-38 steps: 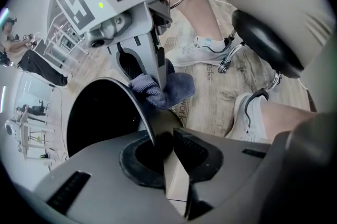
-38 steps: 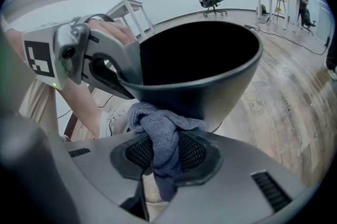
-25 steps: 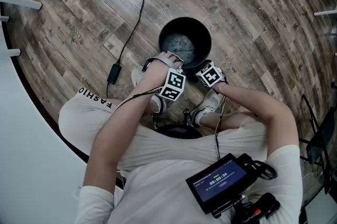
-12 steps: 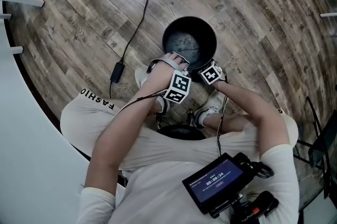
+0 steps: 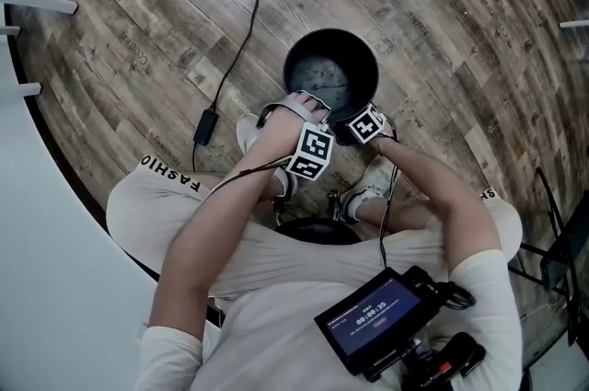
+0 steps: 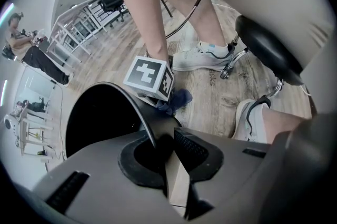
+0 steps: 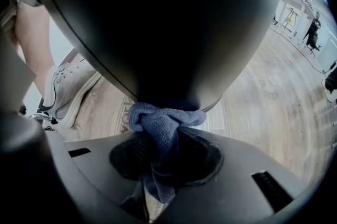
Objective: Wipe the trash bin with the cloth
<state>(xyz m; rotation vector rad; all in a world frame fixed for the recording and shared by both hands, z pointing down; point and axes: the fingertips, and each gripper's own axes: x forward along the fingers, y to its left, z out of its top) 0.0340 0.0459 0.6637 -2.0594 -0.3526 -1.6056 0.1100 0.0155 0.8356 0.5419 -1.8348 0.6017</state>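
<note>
A round black trash bin [image 5: 331, 58] stands on the wood floor in front of the seated person. My left gripper [image 5: 311, 108] is shut on the bin's near rim [image 6: 138, 112], and the rim runs between its jaws [image 6: 164, 146]. My right gripper [image 5: 355, 132] is shut on a bunched blue cloth [image 7: 163, 123]. It presses the cloth against the bin's outer wall [image 7: 158, 22], just below the rim on the near right side. The left gripper view shows the cloth [image 6: 176, 100] under the right gripper's marker cube [image 6: 149, 76].
A black cable with a power adapter [image 5: 203, 126] lies on the floor left of the bin. The person's white shoes [image 6: 202, 57] and a black stool seat [image 6: 266, 49] are close behind the bin. White rails [image 5: 28, 3] line the left edge.
The right gripper with the cloth has slid a little leftward along the bin's near wall. The left gripper has kept its hold on the rim.
</note>
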